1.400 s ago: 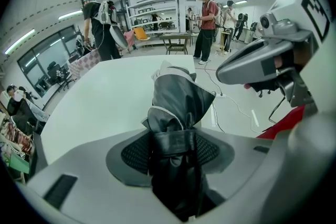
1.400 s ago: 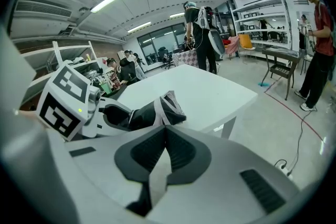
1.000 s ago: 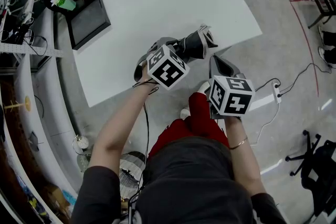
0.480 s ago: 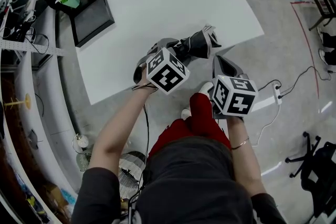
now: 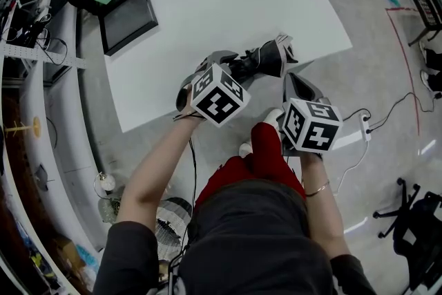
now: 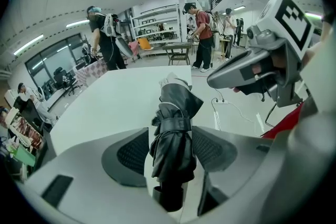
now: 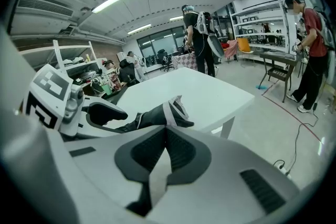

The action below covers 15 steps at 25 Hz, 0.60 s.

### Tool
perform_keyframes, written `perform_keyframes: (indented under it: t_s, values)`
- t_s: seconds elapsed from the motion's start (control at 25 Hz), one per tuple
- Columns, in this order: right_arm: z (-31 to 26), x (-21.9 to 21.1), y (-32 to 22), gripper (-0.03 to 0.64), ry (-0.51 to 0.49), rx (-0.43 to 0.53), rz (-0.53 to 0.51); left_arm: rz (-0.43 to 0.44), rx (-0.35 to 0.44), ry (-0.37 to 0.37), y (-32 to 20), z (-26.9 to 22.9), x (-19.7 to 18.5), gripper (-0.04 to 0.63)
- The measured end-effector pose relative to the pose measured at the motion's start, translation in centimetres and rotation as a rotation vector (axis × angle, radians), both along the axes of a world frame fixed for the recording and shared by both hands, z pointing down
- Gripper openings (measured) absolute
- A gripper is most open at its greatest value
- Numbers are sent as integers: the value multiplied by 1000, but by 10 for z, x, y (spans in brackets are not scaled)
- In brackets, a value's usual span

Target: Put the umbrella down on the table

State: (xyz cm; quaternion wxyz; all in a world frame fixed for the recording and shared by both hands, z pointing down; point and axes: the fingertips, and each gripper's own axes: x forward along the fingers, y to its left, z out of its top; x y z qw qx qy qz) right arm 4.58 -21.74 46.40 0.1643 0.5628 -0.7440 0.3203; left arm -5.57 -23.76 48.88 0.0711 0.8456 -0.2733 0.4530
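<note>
The left gripper [image 6: 170,147] has its jaws clamped on the folded black umbrella [image 6: 173,123], below its strap. The far end of the umbrella reaches out over the near edge of the white worktop [image 5: 221,3], and the right gripper [image 7: 164,139] hangs just beside with its jaws pressed together on nothing. To set it down well, I'd carry the umbrella further in (it sits close to the edge), lower it until it lies flat, and only then ease the jaws apart.

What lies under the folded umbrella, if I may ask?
The white table, near its edge, lies beneath the umbrella; the left gripper holding it hides whether they touch.
</note>
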Motion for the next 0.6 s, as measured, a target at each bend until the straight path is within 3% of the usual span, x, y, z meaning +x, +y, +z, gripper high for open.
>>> perform_keyframes:
  t_s: [0.28,0.6]
  values:
    - [-2,-5,2,18,2,2,1,-26,2,42,3,-10,-8,262]
    - [-5,-7,3,18,6,17,-2,-85,25,163,2,-30,-13,226]
